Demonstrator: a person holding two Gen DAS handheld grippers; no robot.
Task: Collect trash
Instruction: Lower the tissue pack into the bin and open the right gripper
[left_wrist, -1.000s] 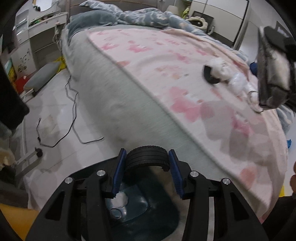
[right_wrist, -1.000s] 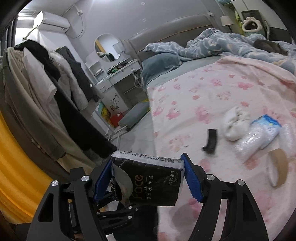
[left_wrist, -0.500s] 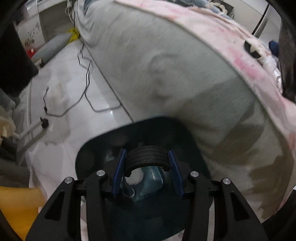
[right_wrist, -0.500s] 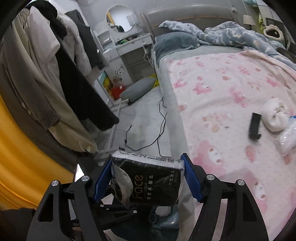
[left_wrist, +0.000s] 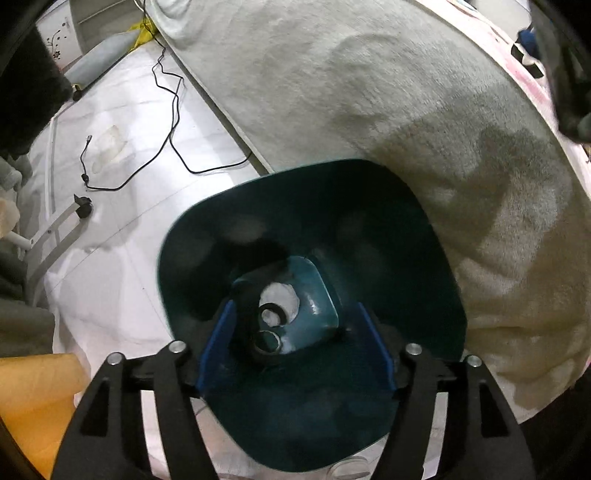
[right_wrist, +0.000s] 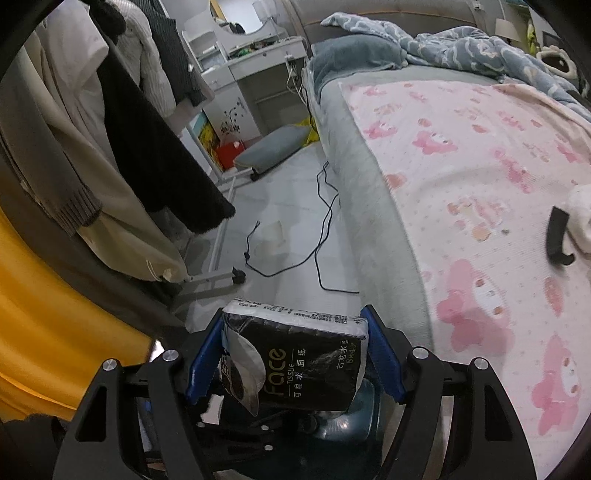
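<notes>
My left gripper (left_wrist: 293, 349) is open, right over the mouth of a dark teal trash bin (left_wrist: 436, 295) on the floor beside the bed. A black tape roll (left_wrist: 264, 338) and white crumpled trash (left_wrist: 282, 299) lie at the bin's bottom. My right gripper (right_wrist: 293, 360) is shut on a black tissue pack (right_wrist: 299, 362), held above the bin (right_wrist: 354, 413) near the bed's edge. On the pink bedspread, a black clip-like piece (right_wrist: 557, 240) and a white wad (right_wrist: 581, 214) lie at the far right.
The bed (left_wrist: 406, 110) rises to the right of the bin. A black cable (right_wrist: 321, 225) lies on the white floor. A clothes rack (right_wrist: 122, 140) with hanging coats stands on the left, its wheeled foot (right_wrist: 238, 275) close by. A yellow curtain (right_wrist: 48, 317) is lower left.
My left gripper moved down over the bin, opened and dropped the tape roll into it. My right gripper swung left from the bed toward the bin, still holding the tissue pack.
</notes>
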